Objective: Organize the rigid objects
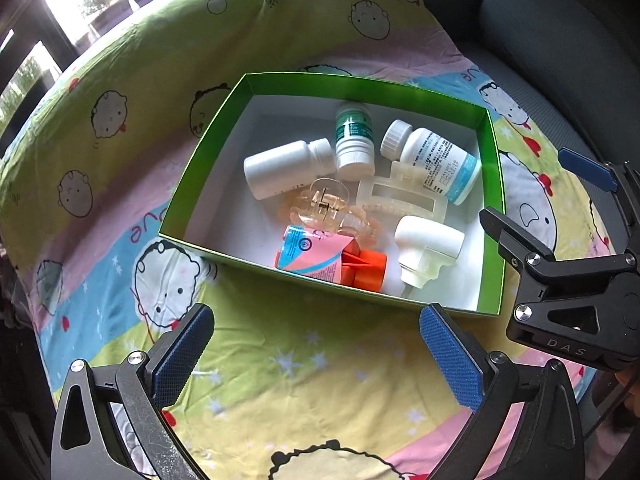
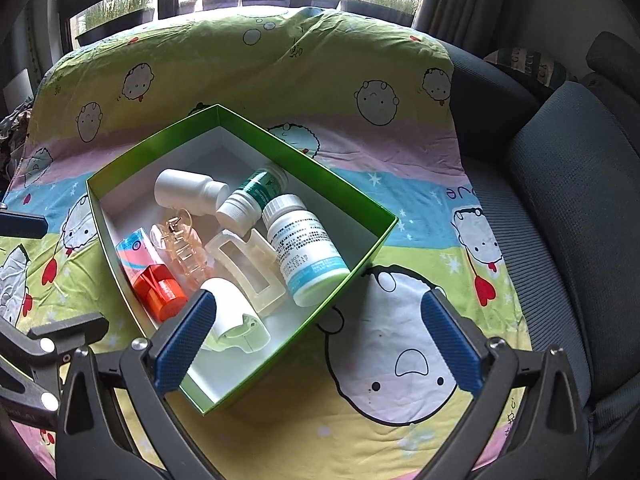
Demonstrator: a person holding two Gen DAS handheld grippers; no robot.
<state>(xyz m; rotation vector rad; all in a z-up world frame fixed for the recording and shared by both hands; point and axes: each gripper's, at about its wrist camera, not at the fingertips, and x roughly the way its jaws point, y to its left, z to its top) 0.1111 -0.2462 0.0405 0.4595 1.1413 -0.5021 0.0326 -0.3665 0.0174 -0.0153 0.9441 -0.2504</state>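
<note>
Glossy green cardboard box (image 1: 208,152); smooth white plastic bottles (image 1: 288,168); translucent plastic hair clip (image 1: 324,204); wrinkled printed cotton sheet (image 1: 280,360); textured blue pads (image 1: 180,360).

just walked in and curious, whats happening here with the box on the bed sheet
A person holds two grippers over a green box on a cartoon sheet. Both the left gripper and right gripper are open and empty. The box already holds three pill bottles, two hair claws, an orange-capped tube and a white plug-in device.
</note>
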